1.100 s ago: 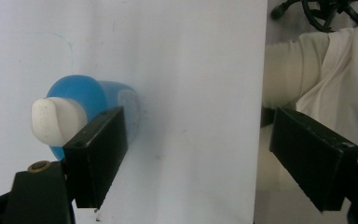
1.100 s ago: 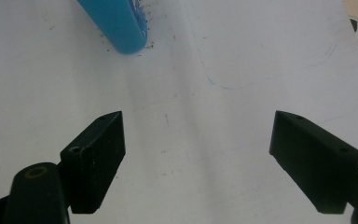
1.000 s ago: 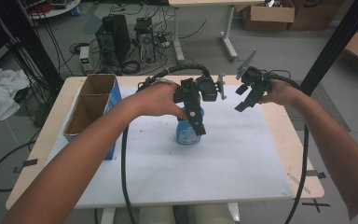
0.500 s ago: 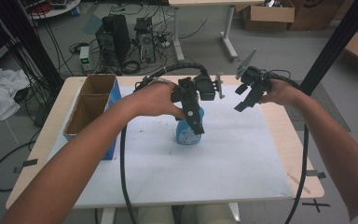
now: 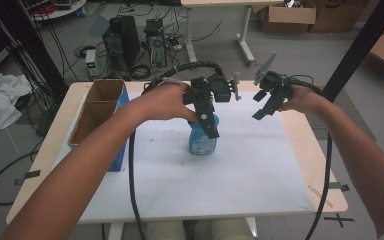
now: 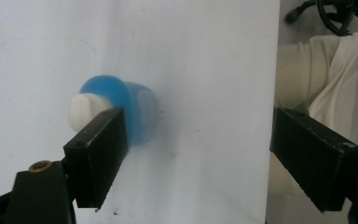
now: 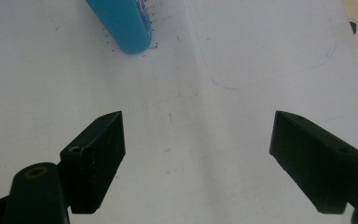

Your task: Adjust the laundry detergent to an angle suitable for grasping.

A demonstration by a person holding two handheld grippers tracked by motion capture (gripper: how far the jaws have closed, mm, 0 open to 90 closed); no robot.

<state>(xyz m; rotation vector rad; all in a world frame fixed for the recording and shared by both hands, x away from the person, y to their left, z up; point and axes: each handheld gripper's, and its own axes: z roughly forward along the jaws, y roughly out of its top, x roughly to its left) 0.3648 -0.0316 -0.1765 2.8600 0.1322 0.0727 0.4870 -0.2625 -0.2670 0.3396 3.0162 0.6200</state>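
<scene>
A blue spray bottle (image 5: 202, 143) with a white cap stands upright on the white mat (image 5: 240, 170) near the table's middle. My left gripper (image 5: 209, 127) hangs just above it, pointing down, jaws wide apart. In the left gripper view the bottle (image 6: 137, 109) is seen from above, its white cap beside the left jaw, and nothing lies between the jaws of that gripper (image 6: 196, 154). My right gripper (image 5: 267, 107) is held in the air to the bottle's right, open and empty. In the right gripper view the bottle (image 7: 121, 23) sits at the upper left, well beyond the gripper (image 7: 196, 154).
An open cardboard box (image 5: 97, 112) with a blue side stands at the table's left edge. Pale wooden tabletop (image 5: 305, 135) borders the mat on the right. Computers and cables (image 5: 135, 45) lie on the floor beyond the far edge. The person's light clothing (image 6: 326, 70) shows past the mat's edge.
</scene>
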